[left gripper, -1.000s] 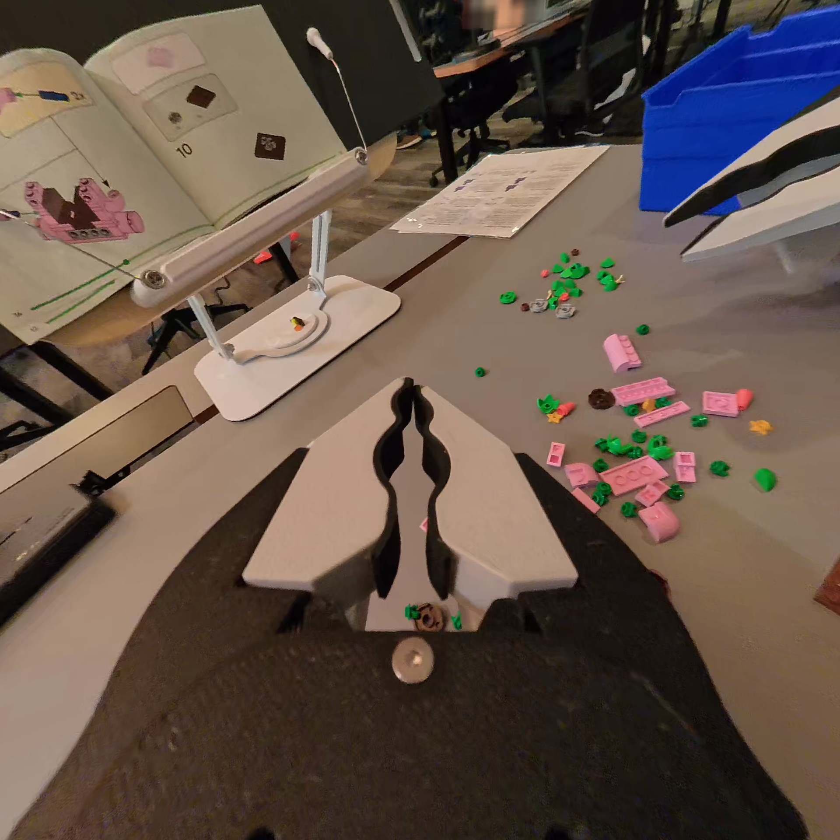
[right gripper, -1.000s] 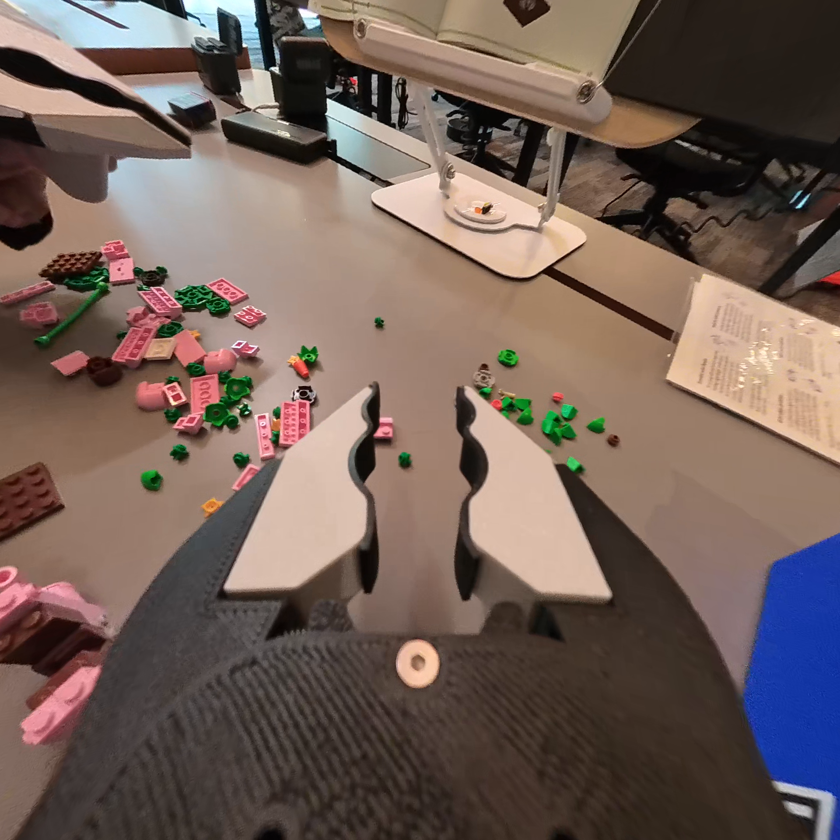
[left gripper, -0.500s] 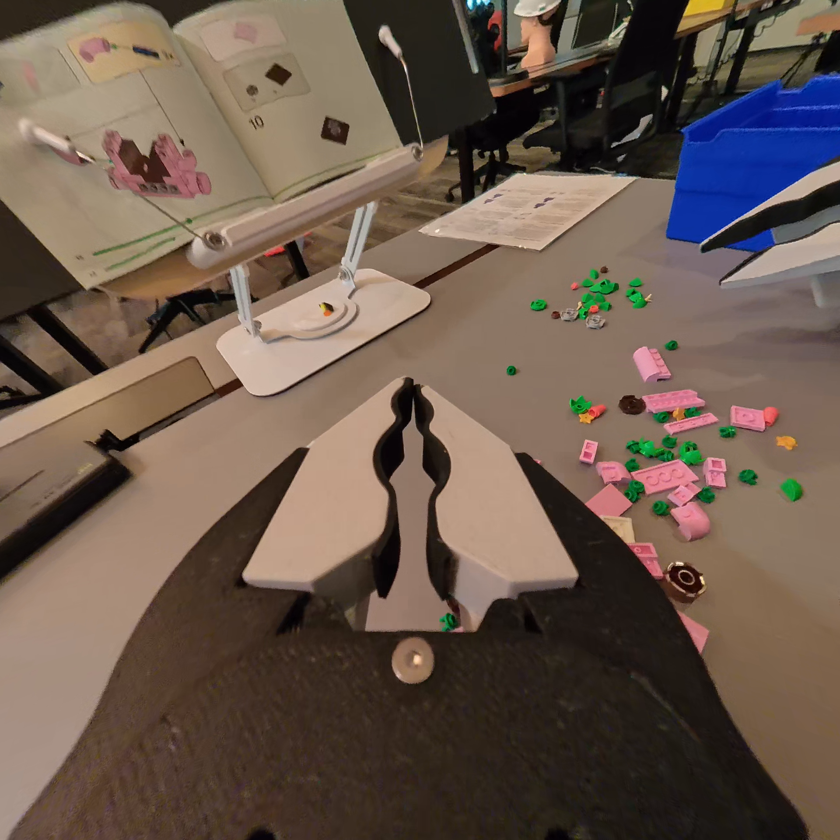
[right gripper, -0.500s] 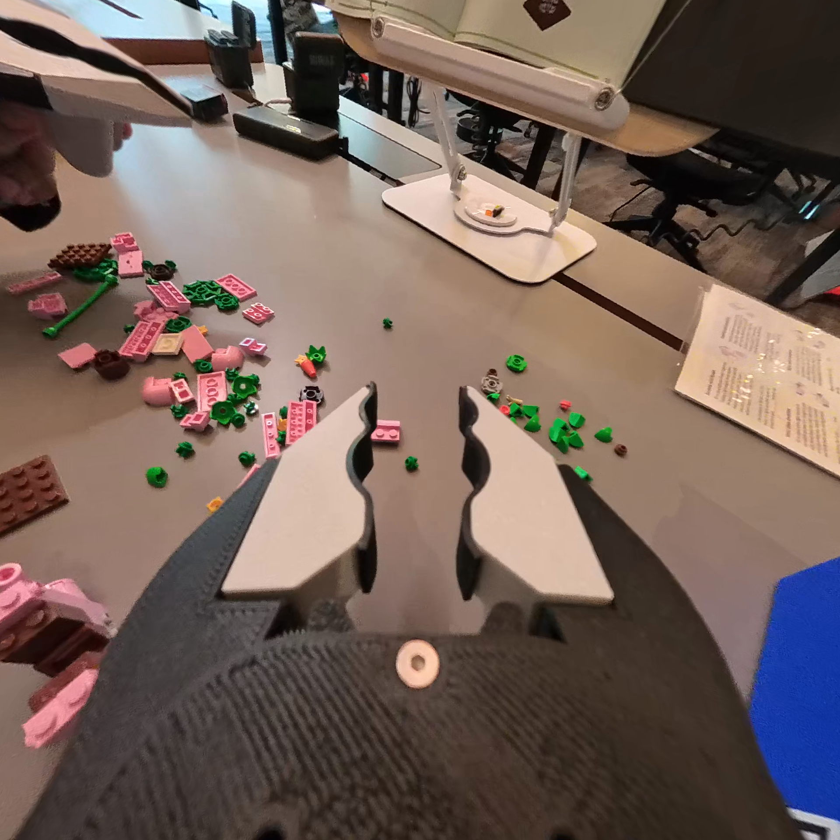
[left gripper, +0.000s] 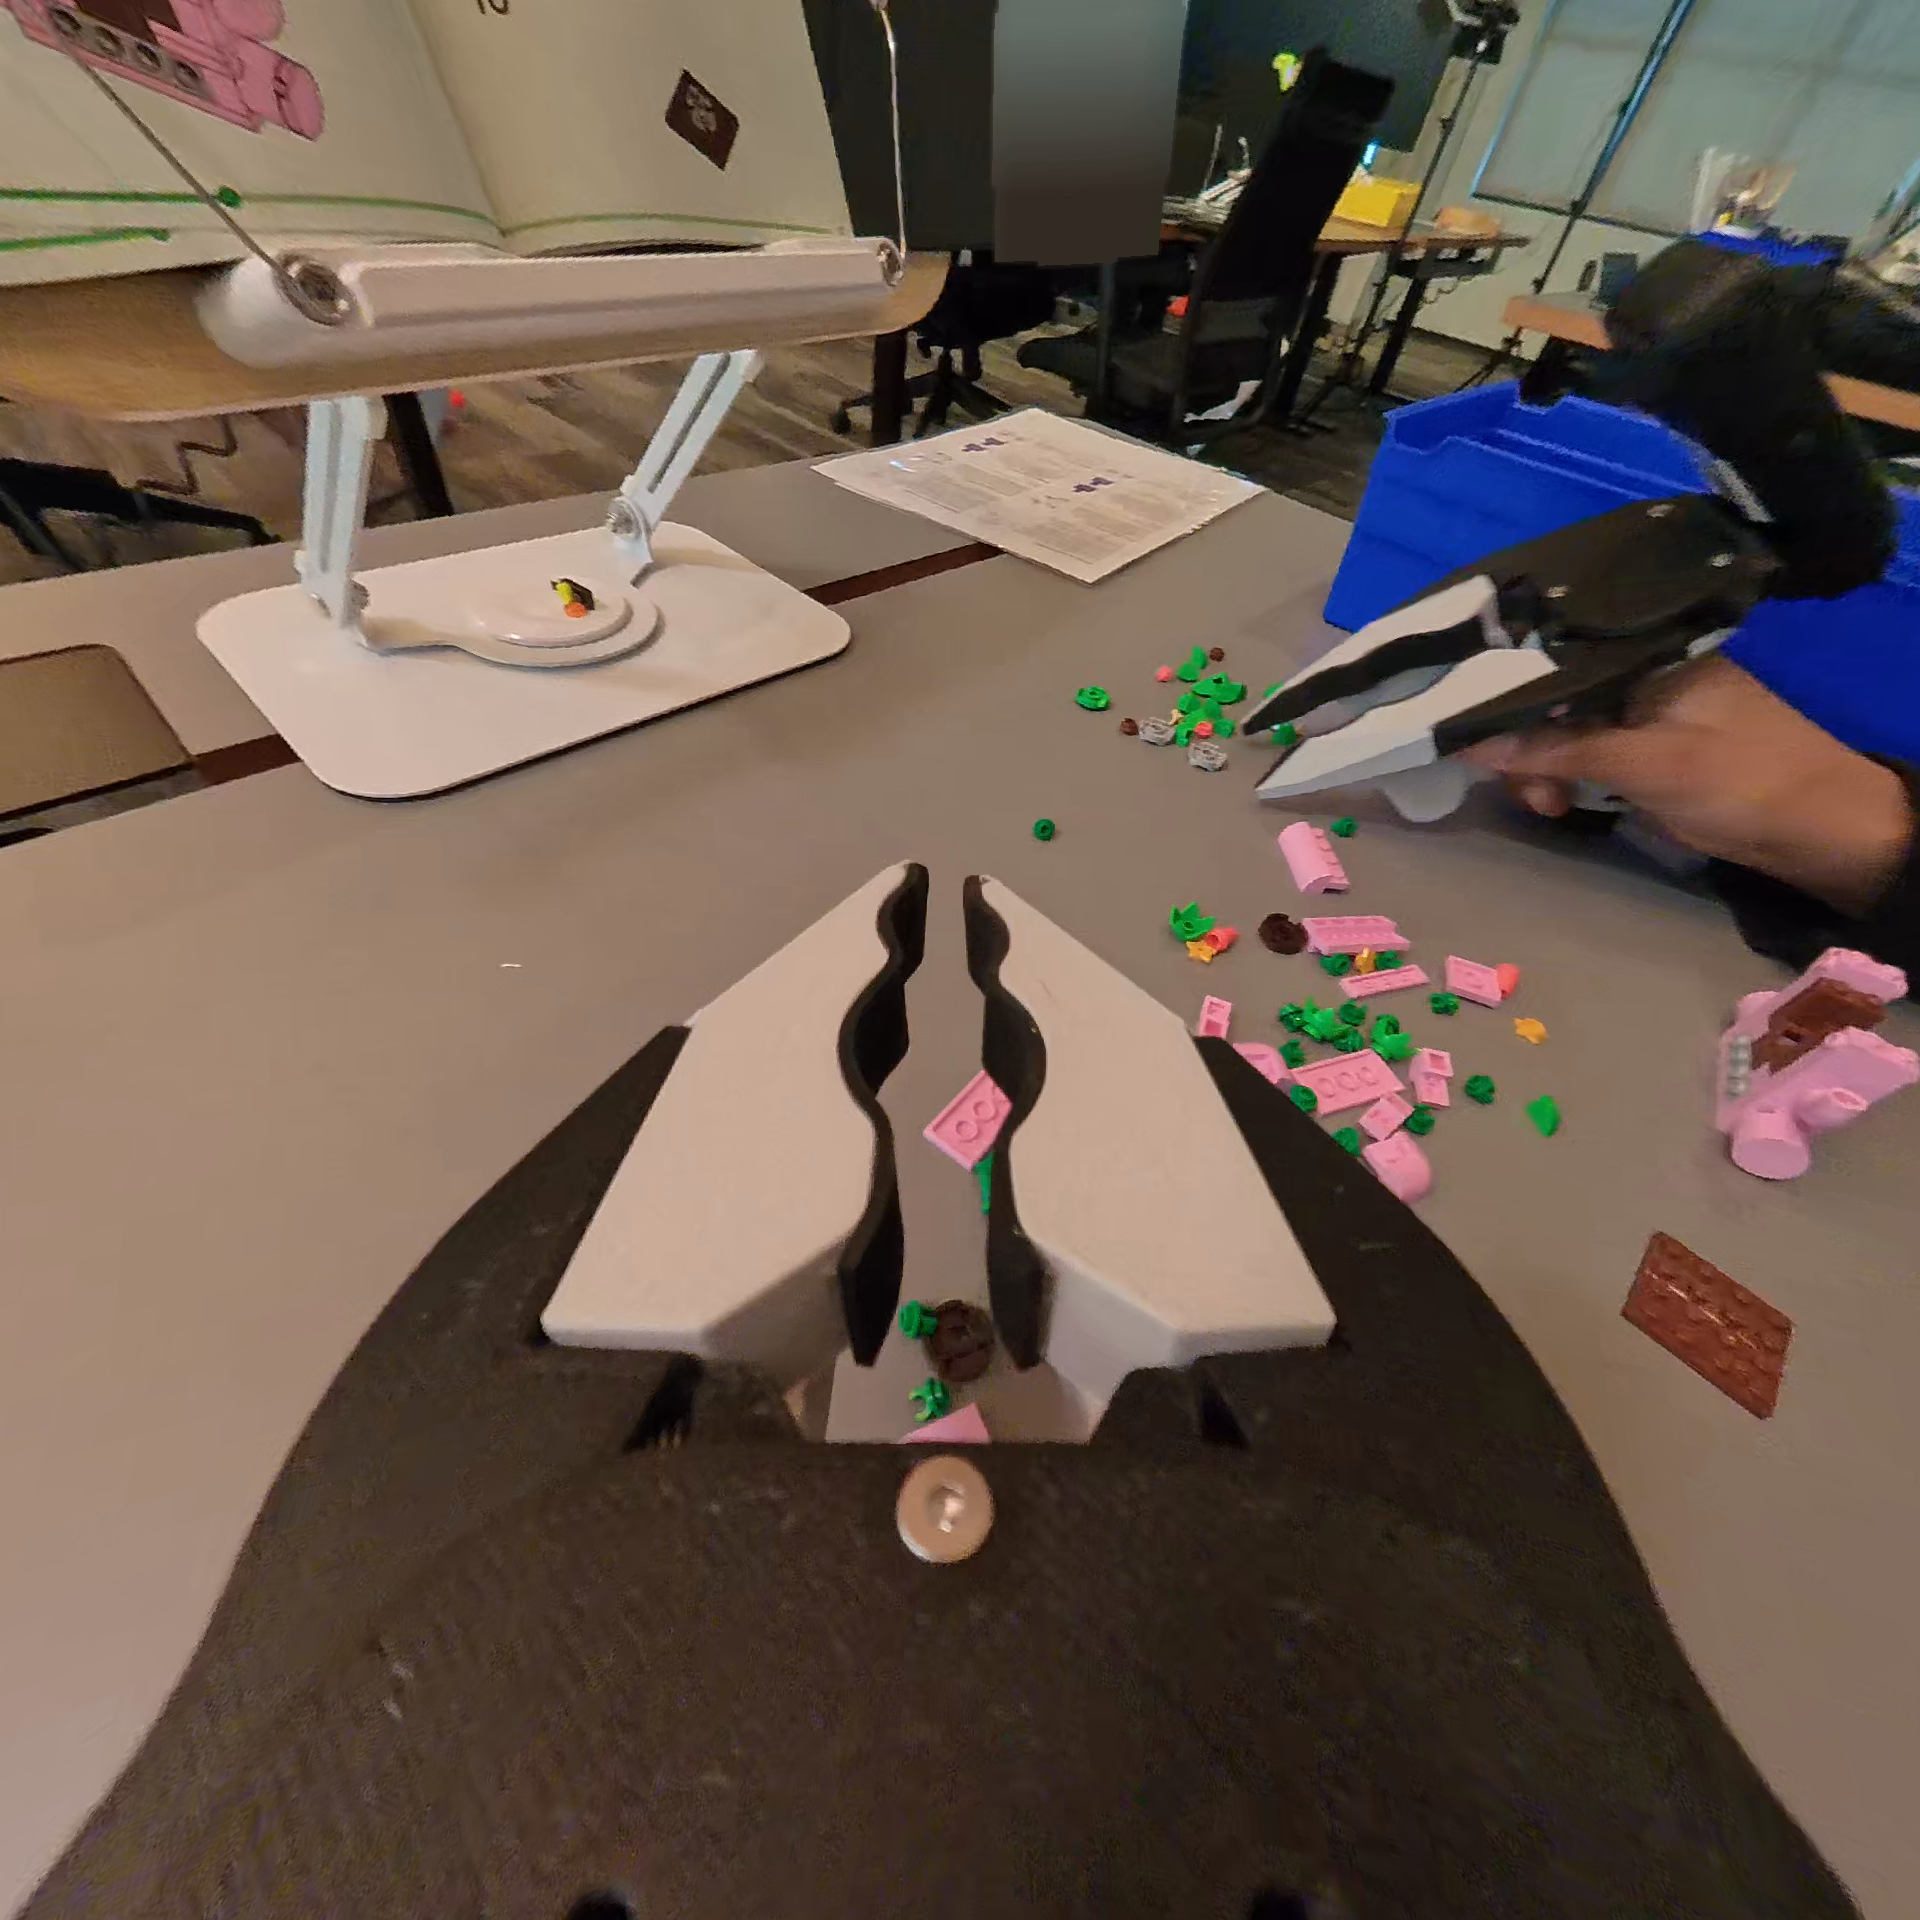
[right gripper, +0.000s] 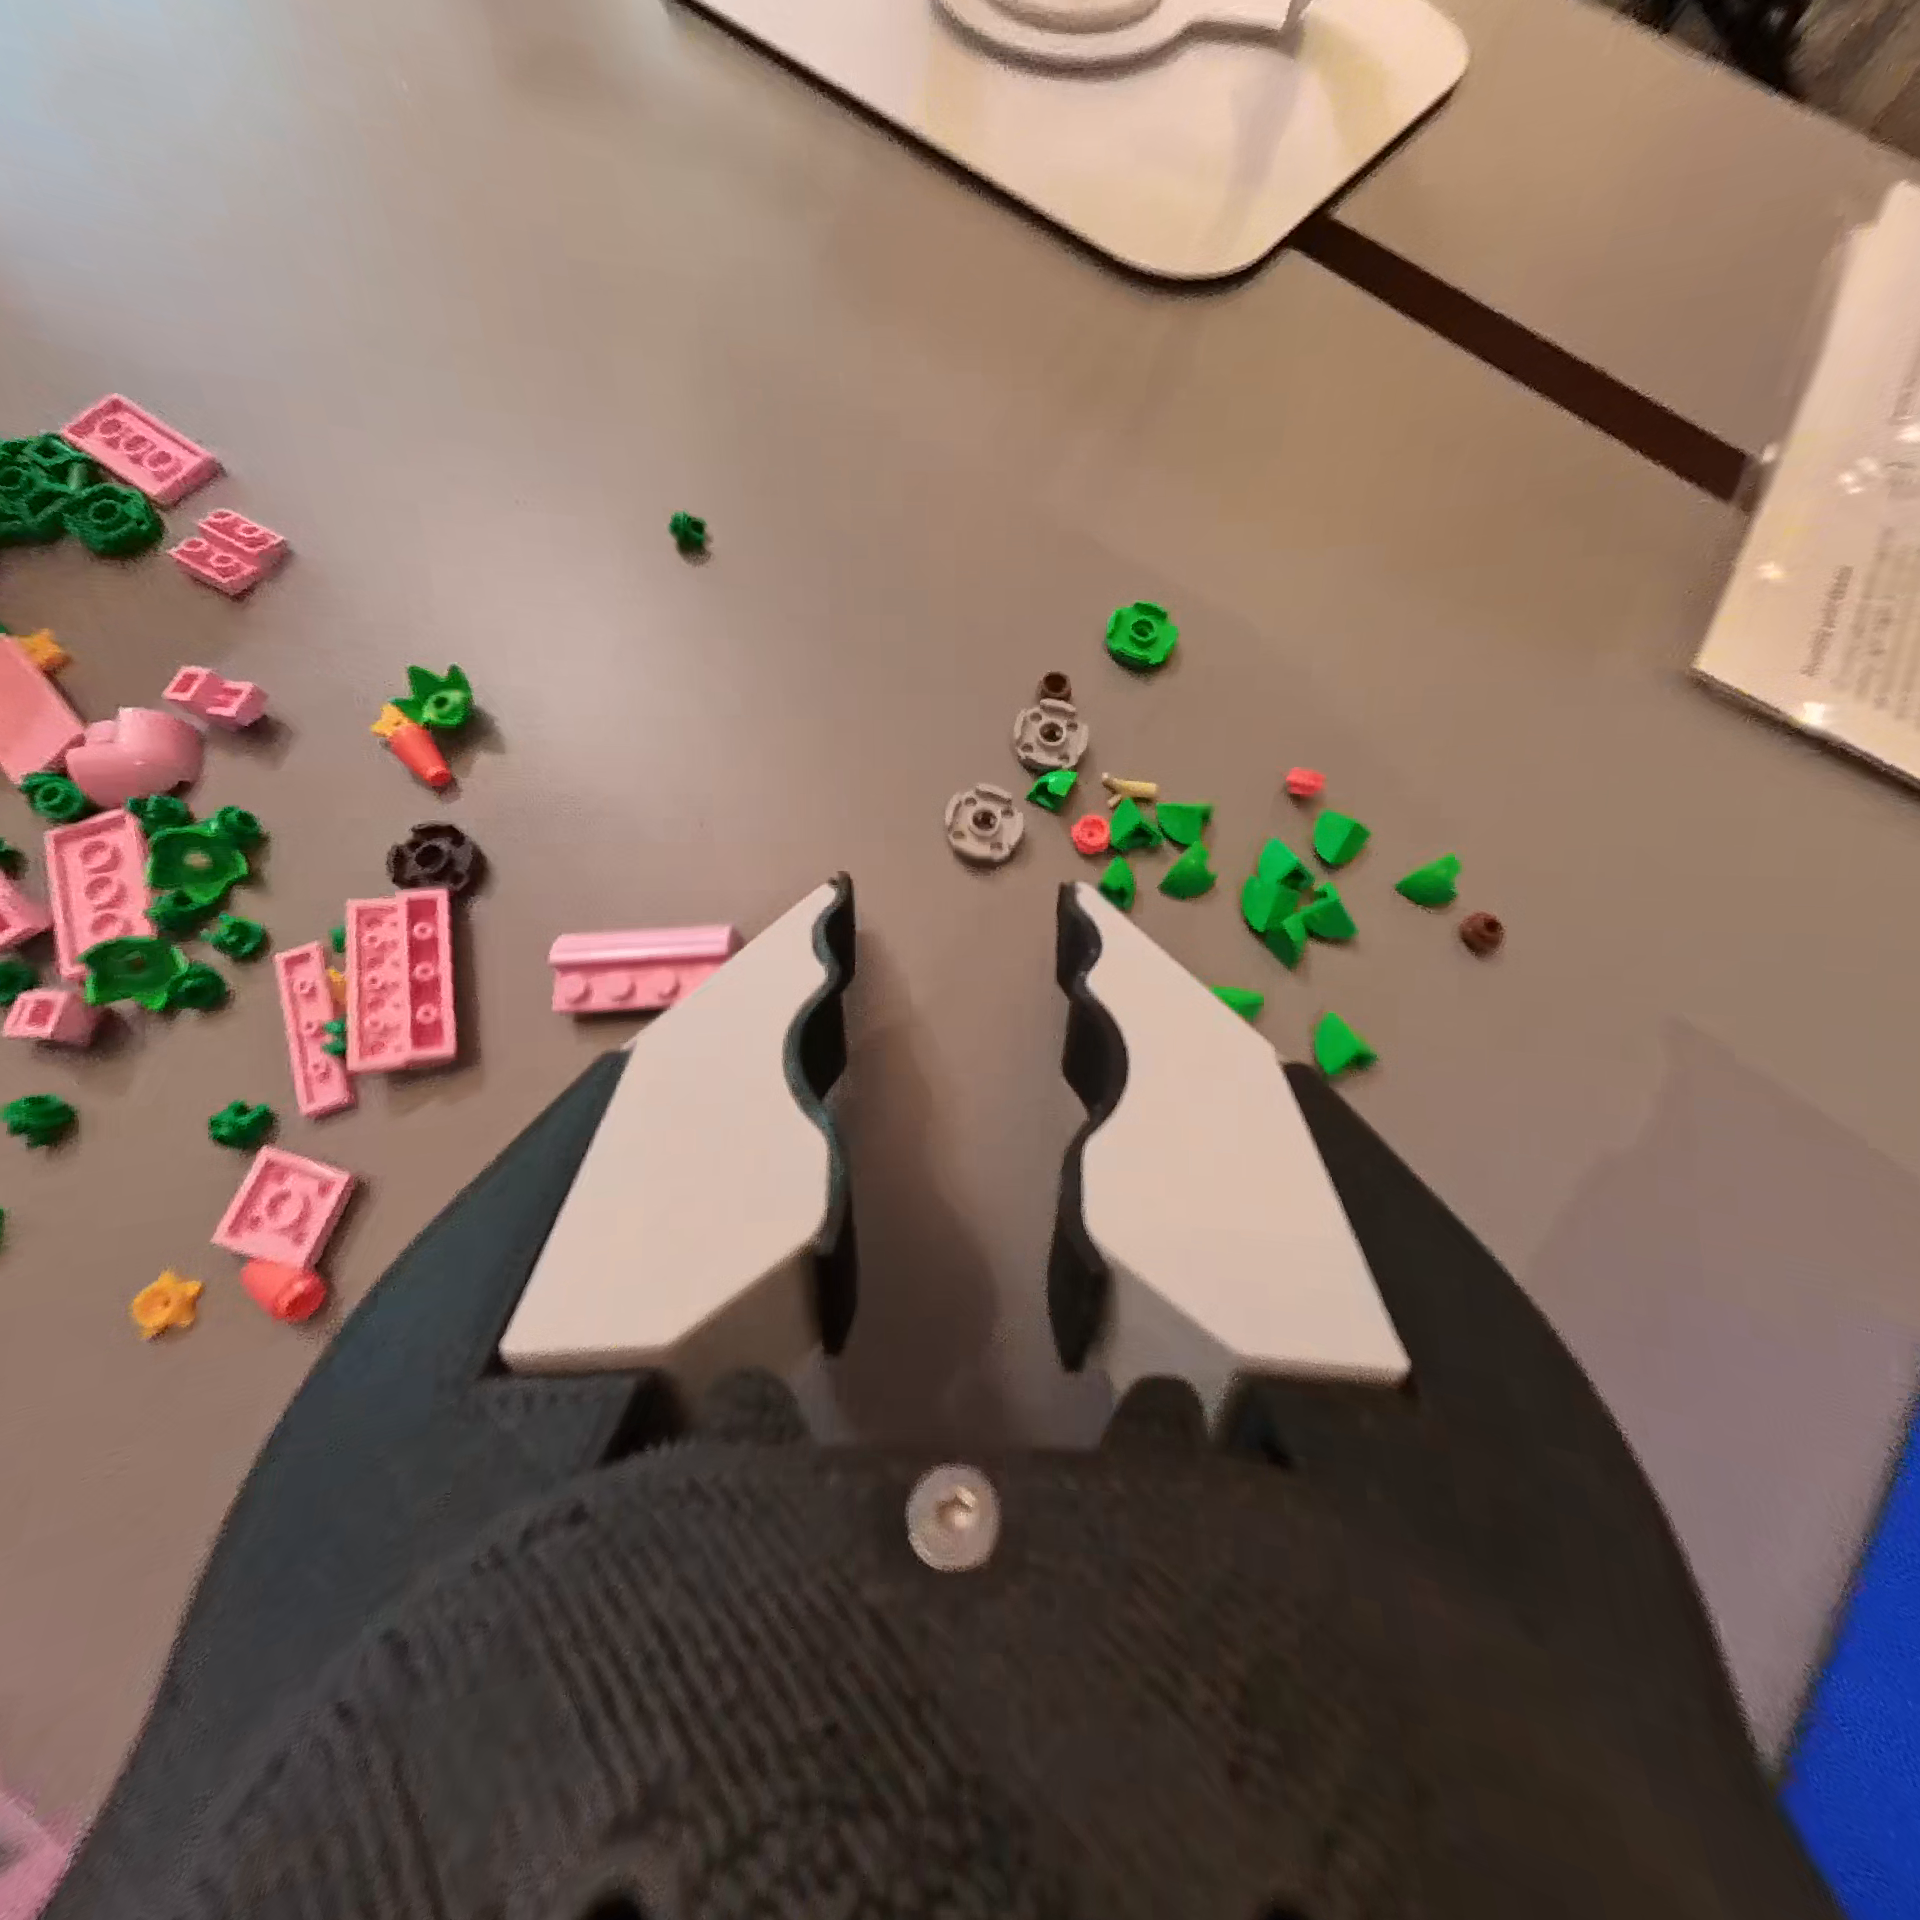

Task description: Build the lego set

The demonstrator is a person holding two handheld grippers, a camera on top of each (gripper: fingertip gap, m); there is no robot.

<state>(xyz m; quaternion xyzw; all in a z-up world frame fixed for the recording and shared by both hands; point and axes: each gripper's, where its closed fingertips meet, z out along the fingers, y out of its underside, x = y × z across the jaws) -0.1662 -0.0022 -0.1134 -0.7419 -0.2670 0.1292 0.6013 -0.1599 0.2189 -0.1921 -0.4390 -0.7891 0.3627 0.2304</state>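
Observation:
Loose pink, green and brown lego pieces (left gripper: 1351,1049) lie scattered on the grey table (left gripper: 416,1039). A part-built pink and brown model (left gripper: 1813,1060) and a brown plate (left gripper: 1704,1320) lie at the right. My left gripper (left gripper: 943,883) is shut and empty, held above a pink plate (left gripper: 966,1122). My right gripper (right gripper: 951,894) is open and empty, low over the table just short of two grey round plates (right gripper: 982,821) and small green slopes (right gripper: 1288,904). It also shows in the left wrist view (left gripper: 1262,748), held by a hand. A pink long brick (right gripper: 634,966) lies by its left finger.
The open instruction book rests on a white stand (left gripper: 520,665) at the back; its base shows in the right wrist view (right gripper: 1195,135). A printed sheet (left gripper: 1039,488) and a blue bin (left gripper: 1475,520) are at the back right. Bare table lies to the left. The gap from one gripper's tips to the other's is roughly 25 cm. My right gripper is the nearer one to the pink long brick (right gripper: 634,966): about 4 cm, against 20 cm. It is also in sight in the left wrist view (left gripper: 1318,847).
My right gripper has dropped and moved forward to the small green and grey pieces, still open. My left gripper has swung right and now hangs over the near pink pieces.

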